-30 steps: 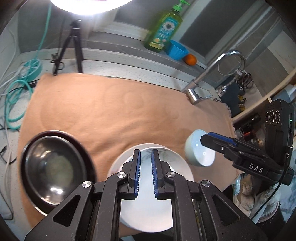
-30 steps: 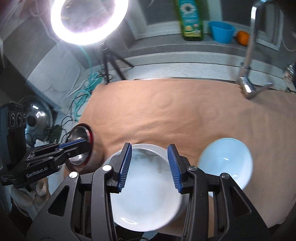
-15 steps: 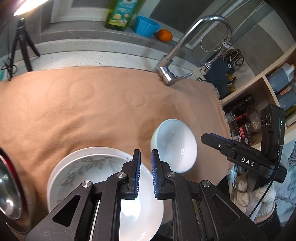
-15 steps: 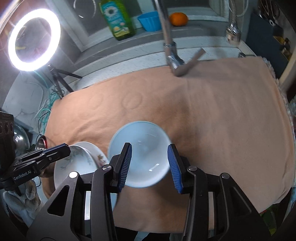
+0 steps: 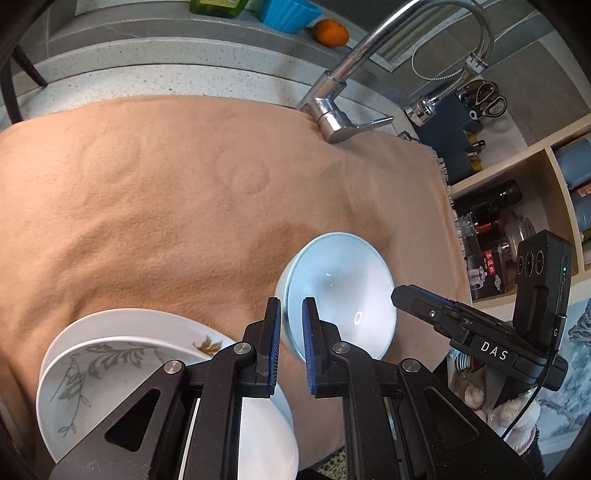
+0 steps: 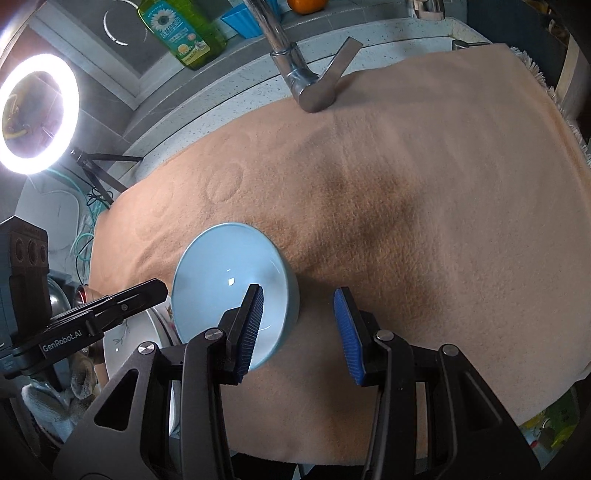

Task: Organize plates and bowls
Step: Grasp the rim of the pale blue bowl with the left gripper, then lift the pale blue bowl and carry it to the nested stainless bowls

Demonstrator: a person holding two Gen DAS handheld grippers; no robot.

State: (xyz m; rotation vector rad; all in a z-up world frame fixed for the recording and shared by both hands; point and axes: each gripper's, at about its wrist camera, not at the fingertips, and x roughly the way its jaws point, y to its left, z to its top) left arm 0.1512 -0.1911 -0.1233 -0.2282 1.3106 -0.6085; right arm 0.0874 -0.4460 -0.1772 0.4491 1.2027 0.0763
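A pale blue bowl (image 5: pixel 343 291) sits on the tan cloth (image 5: pixel 166 192); it also shows in the right wrist view (image 6: pixel 225 280). A white plate with a leaf pattern (image 5: pixel 122 354) lies left of it, its edge visible in the right wrist view (image 6: pixel 129 343). My left gripper (image 5: pixel 290 350) has its jaws a narrow gap apart, empty, at the bowl's near left rim. My right gripper (image 6: pixel 299 328) is open, its left finger (image 6: pixel 253 325) over the bowl's inside and its right finger (image 6: pixel 349 332) outside on the cloth, straddling the bowl's right rim.
A chrome faucet (image 5: pixel 332 114) stands at the cloth's far edge. A dish soap bottle (image 6: pixel 181 33), a blue cup (image 5: pixel 288 14) and an orange (image 5: pixel 330 31) sit on the ledge behind. A ring light (image 6: pixel 37 114) is at left. Shelves with bottles (image 5: pixel 517 206) are at right.
Both grippers have swung right from the white plate to the blue bowl. The steel bowl has left the left wrist view. The right gripper now straddles the bowl's right rim.
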